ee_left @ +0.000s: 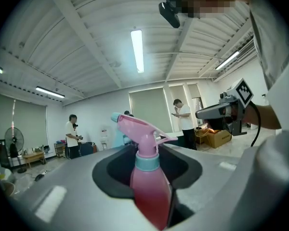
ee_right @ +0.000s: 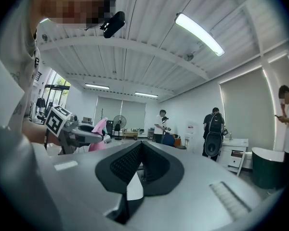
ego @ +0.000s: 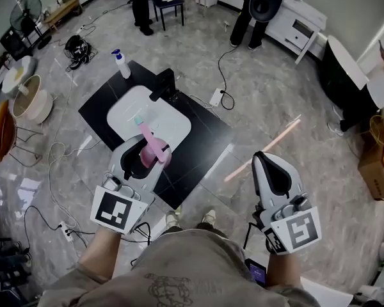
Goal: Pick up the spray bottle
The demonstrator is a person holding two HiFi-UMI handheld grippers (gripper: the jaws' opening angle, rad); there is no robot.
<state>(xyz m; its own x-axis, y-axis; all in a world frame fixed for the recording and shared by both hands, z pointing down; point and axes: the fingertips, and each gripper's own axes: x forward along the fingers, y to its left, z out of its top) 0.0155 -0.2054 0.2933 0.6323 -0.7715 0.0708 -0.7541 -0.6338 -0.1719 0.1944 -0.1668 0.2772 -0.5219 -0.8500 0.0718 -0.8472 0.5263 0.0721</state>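
My left gripper [ego: 143, 151] is shut on a pink spray bottle [ego: 154, 149], held up in front of me above the floor. In the left gripper view the bottle [ee_left: 148, 189] stands upright between the jaws, its teal collar and pink trigger head [ee_left: 137, 128] rising past the tips. My right gripper [ego: 272, 170] hangs at the right, apart from the bottle, shut with nothing between its ribbed pads [ee_right: 127, 163]. The right gripper view shows the left gripper [ee_right: 82, 134] with the bottle off to the left.
On the floor below lies a black mat [ego: 201, 149] with a white rounded tray [ego: 129, 110] and a black fixture [ego: 165, 86]. A white spray bottle with a blue head [ego: 121, 64] stands at the mat's far corner. Cables, a fan [ego: 27, 15], a cardboard box [ego: 379, 165] and people surround it.
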